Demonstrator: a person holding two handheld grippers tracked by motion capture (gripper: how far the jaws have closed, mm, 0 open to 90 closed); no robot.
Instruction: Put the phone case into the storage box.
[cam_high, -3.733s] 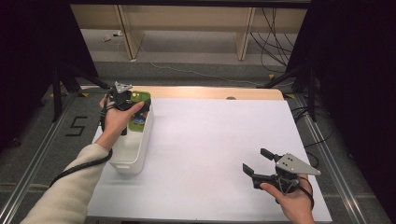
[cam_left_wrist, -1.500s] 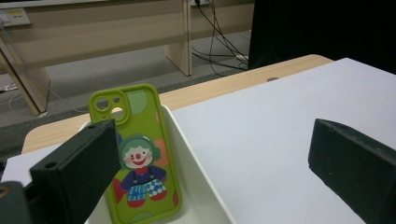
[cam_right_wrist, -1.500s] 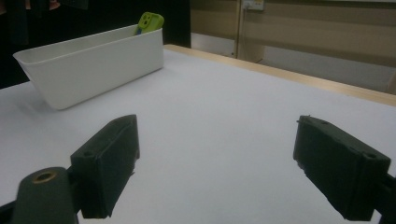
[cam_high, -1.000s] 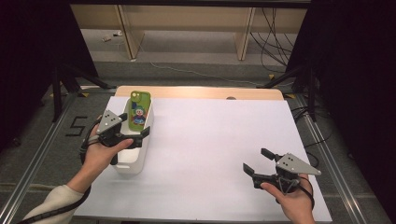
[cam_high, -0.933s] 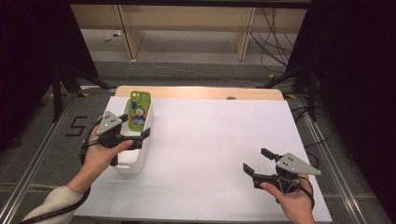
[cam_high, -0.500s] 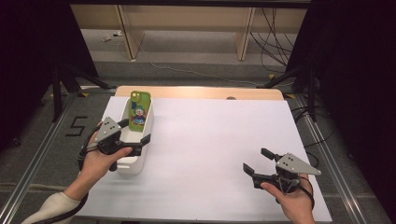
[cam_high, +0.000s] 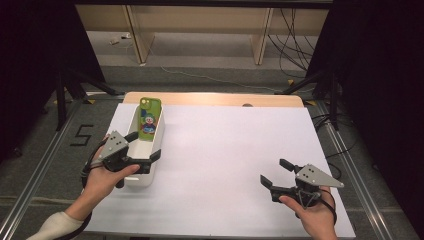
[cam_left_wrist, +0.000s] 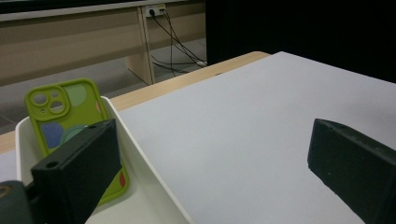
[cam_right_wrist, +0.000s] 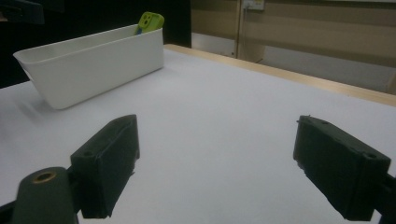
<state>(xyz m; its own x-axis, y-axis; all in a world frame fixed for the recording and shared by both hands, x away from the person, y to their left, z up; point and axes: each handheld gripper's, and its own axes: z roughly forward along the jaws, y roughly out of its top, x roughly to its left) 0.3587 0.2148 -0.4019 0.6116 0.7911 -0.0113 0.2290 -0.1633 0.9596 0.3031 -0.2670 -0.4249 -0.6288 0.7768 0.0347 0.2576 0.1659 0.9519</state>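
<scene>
My left gripper (cam_high: 142, 152) hangs wide open and empty over the near end of the white bin (cam_high: 131, 131); the green phone case (cam_high: 149, 118) leans inside at the far end, well apart from my open, empty right gripper (cam_high: 276, 172)

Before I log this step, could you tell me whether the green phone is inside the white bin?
Inside. The green phone leans against the far end wall of the white bin, its camera end above the rim.
</scene>
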